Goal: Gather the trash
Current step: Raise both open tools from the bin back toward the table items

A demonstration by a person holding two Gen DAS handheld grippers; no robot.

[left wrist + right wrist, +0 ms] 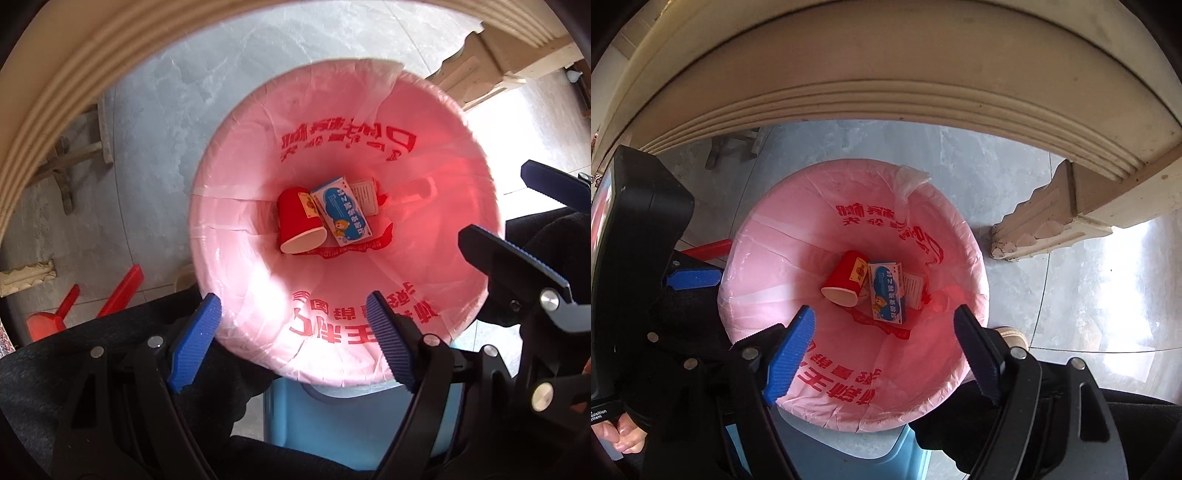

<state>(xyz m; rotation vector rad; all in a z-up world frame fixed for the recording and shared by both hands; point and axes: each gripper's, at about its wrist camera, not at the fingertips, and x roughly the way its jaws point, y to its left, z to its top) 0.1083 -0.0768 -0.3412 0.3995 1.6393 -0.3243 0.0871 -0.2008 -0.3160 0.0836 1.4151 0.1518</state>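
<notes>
Both the left gripper (291, 332) and right gripper (886, 350) hang wide and empty above the pink-lined bin (229, 206), so the red cup (299, 225) and blue box (343, 210) lie inside.

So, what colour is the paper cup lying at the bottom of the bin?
The paper cup is red with a white inside; the left wrist view shows it best.

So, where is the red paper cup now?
The red paper cup lies on its side at the bottom of the pink-lined bin, touching the left edge of the blue and white box in both wrist views.
</notes>
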